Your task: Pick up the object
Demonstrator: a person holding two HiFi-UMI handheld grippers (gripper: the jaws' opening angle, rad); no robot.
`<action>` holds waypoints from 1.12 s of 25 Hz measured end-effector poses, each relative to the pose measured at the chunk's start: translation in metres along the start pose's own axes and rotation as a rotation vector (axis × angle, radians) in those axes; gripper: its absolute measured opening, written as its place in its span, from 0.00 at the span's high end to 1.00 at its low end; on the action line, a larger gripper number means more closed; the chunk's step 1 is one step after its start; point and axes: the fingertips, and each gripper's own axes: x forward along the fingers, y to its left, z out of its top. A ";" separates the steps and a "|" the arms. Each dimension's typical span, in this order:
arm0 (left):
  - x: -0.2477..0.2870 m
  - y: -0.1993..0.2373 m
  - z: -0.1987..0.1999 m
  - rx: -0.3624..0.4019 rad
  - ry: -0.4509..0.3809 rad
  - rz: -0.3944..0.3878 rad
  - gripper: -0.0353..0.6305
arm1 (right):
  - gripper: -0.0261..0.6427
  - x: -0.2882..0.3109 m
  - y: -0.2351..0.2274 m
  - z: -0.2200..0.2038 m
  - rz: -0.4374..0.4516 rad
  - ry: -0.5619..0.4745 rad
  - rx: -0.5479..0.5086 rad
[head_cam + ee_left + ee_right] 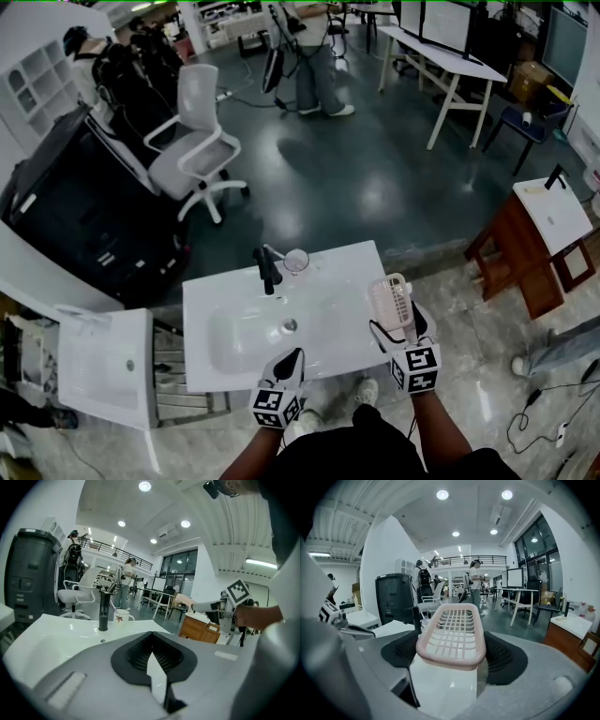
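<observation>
A pink plastic basket [389,302] with a grid bottom hangs over the right edge of the white sink top [328,347]. My right gripper [400,325] is shut on its near end. In the right gripper view the basket [452,632] fills the space between the pads and points away from me. My left gripper [294,357] hovers at the sink's front edge with its jaws shut and nothing in them; its tips [151,637] meet over the basin. A black faucet [266,270] and a white mug [296,262] stand at the back of the sink.
A second white sink unit [103,366] stands at the left. A wooden cabinet with a white top [534,244] stands at the right. Beyond the sink are a white office chair [197,141], a black machine [75,206] and a standing person [314,56].
</observation>
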 end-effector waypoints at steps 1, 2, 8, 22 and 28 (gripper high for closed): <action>0.000 0.001 0.001 0.017 0.001 0.005 0.92 | 0.31 -0.001 0.001 0.007 0.000 -0.014 0.002; 0.001 0.002 0.002 0.033 0.002 0.009 0.92 | 0.31 -0.002 0.000 0.013 0.000 -0.027 0.005; 0.003 0.009 0.012 0.082 -0.008 0.025 0.92 | 0.31 -0.002 -0.007 0.033 -0.016 -0.070 -0.008; 0.008 0.015 0.062 0.188 -0.098 0.043 0.92 | 0.31 0.008 0.001 0.057 0.005 -0.133 -0.003; 0.009 0.025 0.073 0.206 -0.120 0.061 0.92 | 0.31 0.015 0.002 0.069 0.001 -0.153 -0.027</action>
